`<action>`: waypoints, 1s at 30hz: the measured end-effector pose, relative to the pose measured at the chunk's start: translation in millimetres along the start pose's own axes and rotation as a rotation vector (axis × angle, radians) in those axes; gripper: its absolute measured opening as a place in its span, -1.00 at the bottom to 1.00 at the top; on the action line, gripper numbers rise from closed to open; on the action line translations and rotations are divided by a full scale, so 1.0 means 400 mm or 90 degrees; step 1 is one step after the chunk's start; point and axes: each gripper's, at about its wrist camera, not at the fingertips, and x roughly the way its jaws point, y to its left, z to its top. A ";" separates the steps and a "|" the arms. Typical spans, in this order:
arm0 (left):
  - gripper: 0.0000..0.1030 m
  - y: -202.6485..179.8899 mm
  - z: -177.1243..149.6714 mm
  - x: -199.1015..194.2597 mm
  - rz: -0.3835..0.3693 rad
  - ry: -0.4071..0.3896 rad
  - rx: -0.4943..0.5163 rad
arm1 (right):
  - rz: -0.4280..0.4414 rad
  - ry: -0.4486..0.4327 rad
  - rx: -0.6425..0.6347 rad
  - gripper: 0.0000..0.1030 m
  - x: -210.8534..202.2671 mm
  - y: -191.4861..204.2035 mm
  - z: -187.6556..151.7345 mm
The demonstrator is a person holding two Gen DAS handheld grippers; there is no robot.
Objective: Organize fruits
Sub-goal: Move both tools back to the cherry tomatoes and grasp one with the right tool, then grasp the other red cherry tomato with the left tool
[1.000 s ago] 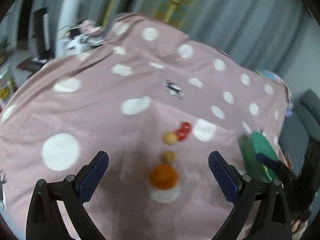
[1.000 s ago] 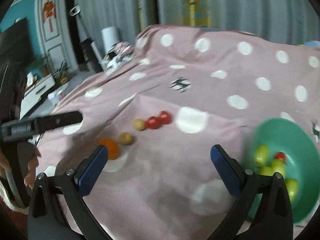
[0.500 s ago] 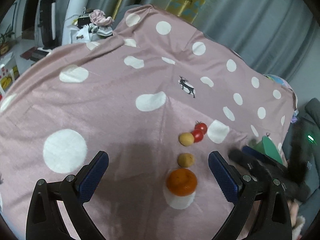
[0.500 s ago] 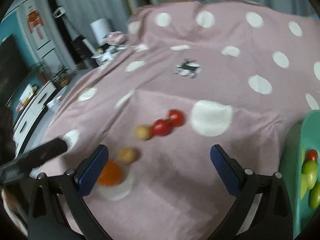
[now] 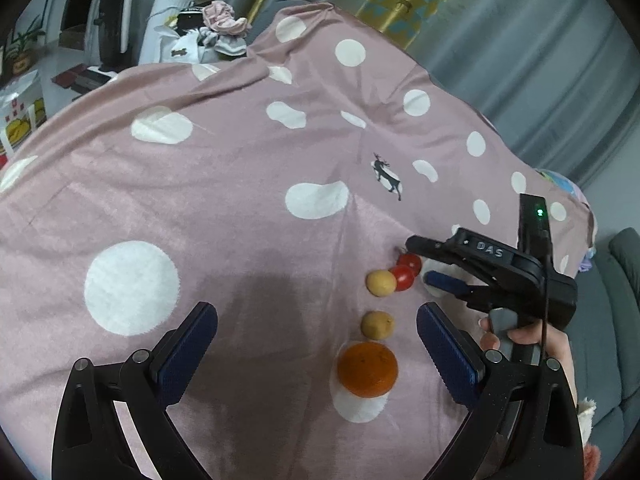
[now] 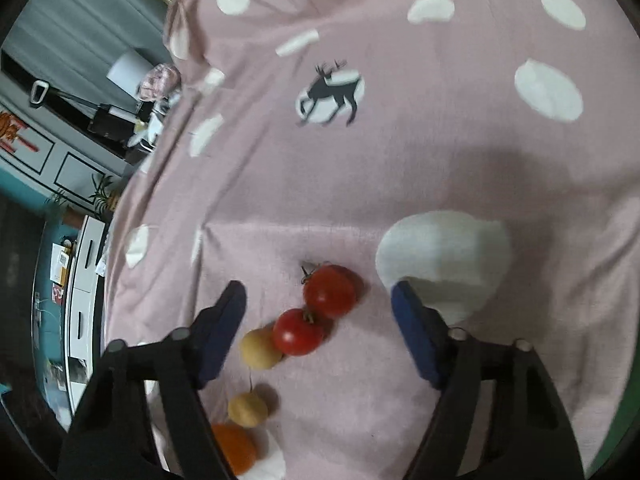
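Fruits lie in a loose line on the pink polka-dot cloth [image 5: 240,208]: two red tomatoes, far one [image 6: 330,290] and near one [image 6: 298,331], touching each other; a small yellow fruit [image 6: 260,348] touching the near tomato; a second yellow fruit [image 6: 248,409] apart from it; then an orange [image 5: 367,369] resting on a white dot.

Right gripper [image 6: 318,326]: jaws wide apart, nothing held, tilted down low over the cloth. Both tomatoes sit between the blue pads; left pad [image 6: 220,334] just beside the first yellow fruit, right pad [image 6: 416,334] over a large white dot. In the left wrist view the right gripper [image 5: 428,266] comes in from 3 o'clock, the person's hand [image 5: 532,344] on its grip, a green light lit on top.

Left gripper [image 5: 316,352]: jaws wide apart, empty, held above the cloth. Orange and second yellow fruit lie between its pads toward the right pad [image 5: 446,354], not touching it.

Surface: cloth wrinkled, with white dots and a dark deer print [image 6: 330,94]. A green edge [image 6: 622,420] shows at 4 o'clock in the right wrist view; what it is cannot be told.

Room: grey curtains [image 5: 520,40] at 12 to 2 o'clock, a yellow patterned panel [image 5: 400,4], clutter with pink fabric [image 5: 220,20] at 11 o'clock, a grey sofa [image 5: 616,320] at 3 o'clock.
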 end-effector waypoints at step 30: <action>0.93 -0.298 0.046 0.236 -0.094 0.103 0.366 | -0.032 -0.108 -0.082 -0.43 -0.256 -0.121 -0.105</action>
